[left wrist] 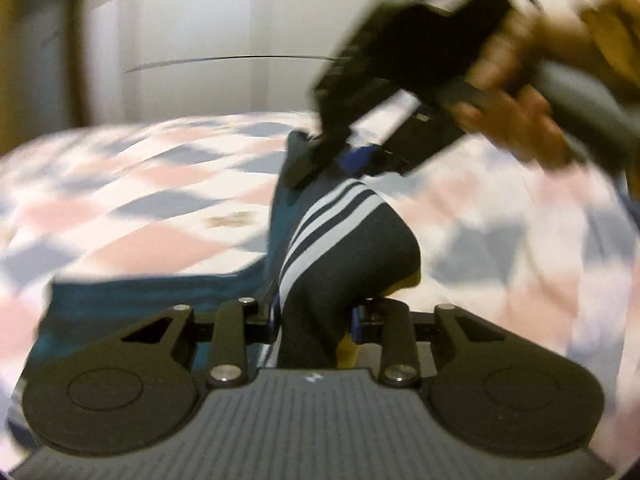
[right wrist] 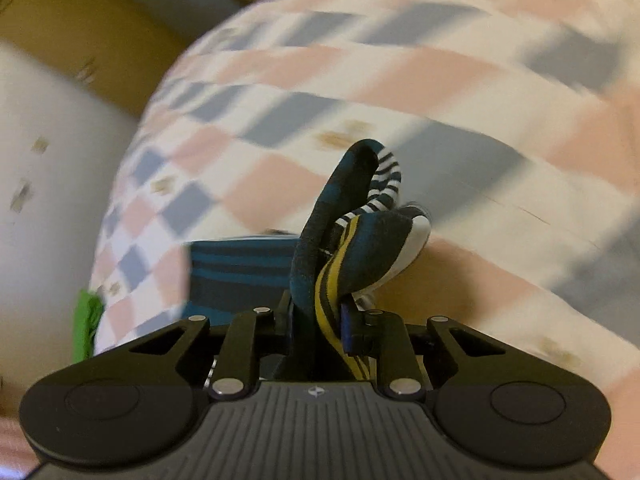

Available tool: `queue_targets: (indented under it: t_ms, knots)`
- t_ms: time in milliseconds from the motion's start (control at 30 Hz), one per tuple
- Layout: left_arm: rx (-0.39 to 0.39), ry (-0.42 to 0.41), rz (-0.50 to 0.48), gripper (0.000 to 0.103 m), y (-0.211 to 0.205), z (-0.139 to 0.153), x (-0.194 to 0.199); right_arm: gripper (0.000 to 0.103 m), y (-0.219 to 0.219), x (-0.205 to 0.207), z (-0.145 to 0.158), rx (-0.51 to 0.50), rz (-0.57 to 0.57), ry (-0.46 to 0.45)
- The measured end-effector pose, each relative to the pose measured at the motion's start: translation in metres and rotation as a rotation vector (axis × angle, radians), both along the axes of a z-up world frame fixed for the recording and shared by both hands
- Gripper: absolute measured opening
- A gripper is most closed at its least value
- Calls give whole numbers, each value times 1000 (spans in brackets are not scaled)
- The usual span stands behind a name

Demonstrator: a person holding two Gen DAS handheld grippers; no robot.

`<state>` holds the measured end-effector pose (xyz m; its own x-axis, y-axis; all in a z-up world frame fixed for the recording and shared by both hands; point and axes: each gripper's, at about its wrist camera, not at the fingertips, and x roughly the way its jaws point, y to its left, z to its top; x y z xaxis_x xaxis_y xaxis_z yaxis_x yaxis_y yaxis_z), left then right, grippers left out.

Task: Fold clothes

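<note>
The left gripper pinches a bunched fold of the striped garment between its 2 fingers, the cloth rising out of the narrow gap as a dark navy hump crossed by 3 white bands, with a sliver of yellow showing at its lower right edge. A teal part of the same garment spreads flat to the left over the checked bedspread, which is patterned in pink, grey-blue and white.

Further up in the left wrist view, the right gripper comes in from the upper right, held by a person's hand, and its tips are pressed onto the far end of the garment, so the cloth stretches between the 2 grippers above the bed. That part of the picture is heavily blurred, so the exact contact there is hard to make out.

The right wrist view settles it: the right gripper's fingers are closed tight on a twisted bundle of the garment, with yellow-and-dark stripes running down into the gap, a teal and navy loop curling upward, and a narrow black-and-white striped edge at the top. Behind it, a teal striped portion lies on the bedspread. A green object shows at the bed's left edge, and a brown cardboard box stands beyond the bed at the upper left.
</note>
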<state>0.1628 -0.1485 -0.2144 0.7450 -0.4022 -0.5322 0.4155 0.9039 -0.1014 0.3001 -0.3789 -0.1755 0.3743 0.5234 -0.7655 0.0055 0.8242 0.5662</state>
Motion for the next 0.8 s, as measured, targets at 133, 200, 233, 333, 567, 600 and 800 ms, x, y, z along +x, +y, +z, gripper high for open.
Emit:
queue_targets:
  t_ms: [133,200,233,333,567,600,800]
  knots:
    - [-159,115,251,26,87,-4,7,24,101,23,18,-8,197,-47]
    - [-258,216,393,26,129,-24,9,32,149,42,4,19,299,-31]
    - [-313,271,464,26,148,-38,9,36,173,51,-6,42,349,-14]
    - [-532,407,620,26,198,-77,7,47,205,62,-26,66,397,10]
    - [-679,401,598,31,200,-72,16,55,164,84,-47,-29,437,-64]
    - [-689,403,600,31,201,-72,17,56,156,88,-49,-66,442,-76]
    - [-699,429,619,33,209,-76,-3,58,169,117,-55,-127,673,-190]
